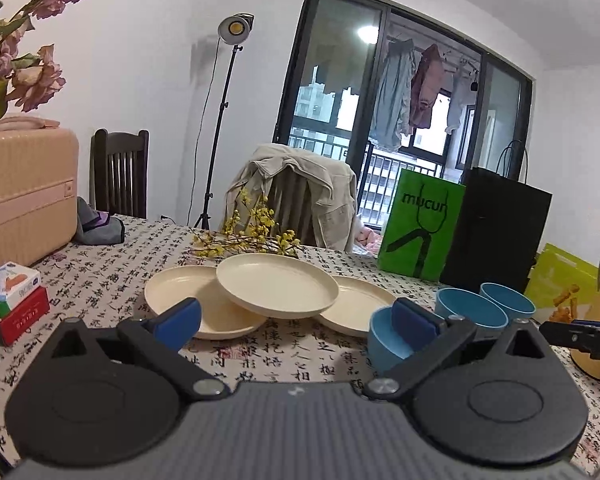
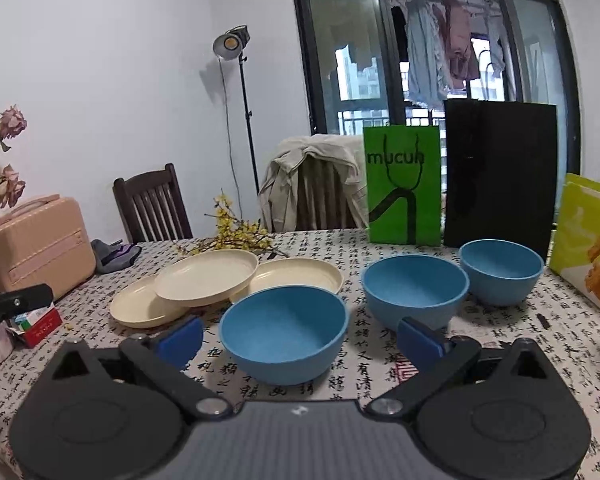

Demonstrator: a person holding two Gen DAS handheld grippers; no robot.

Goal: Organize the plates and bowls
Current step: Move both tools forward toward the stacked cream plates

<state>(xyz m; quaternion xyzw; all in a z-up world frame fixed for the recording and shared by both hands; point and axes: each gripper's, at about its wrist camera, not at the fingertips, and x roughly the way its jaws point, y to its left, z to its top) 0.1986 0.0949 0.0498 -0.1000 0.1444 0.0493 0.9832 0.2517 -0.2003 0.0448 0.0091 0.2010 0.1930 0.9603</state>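
Three cream plates lie on the patterned tablecloth: a left plate, a right plate, and a top plate resting tilted across both. Three blue bowls stand to their right: nearest, middle, far. My left gripper is open, hovering short of the plates with nothing between its fingers. My right gripper is open too, its blue pads on either side of the nearest bowl but apart from it. In the left wrist view the nearest bowl sits partly behind my right finger.
A pink suitcase and small boxes stand at the left. Yellow flower sprigs lie behind the plates. A green bag, black bag and yellow bag line the back right. Chairs stand past the far edge.
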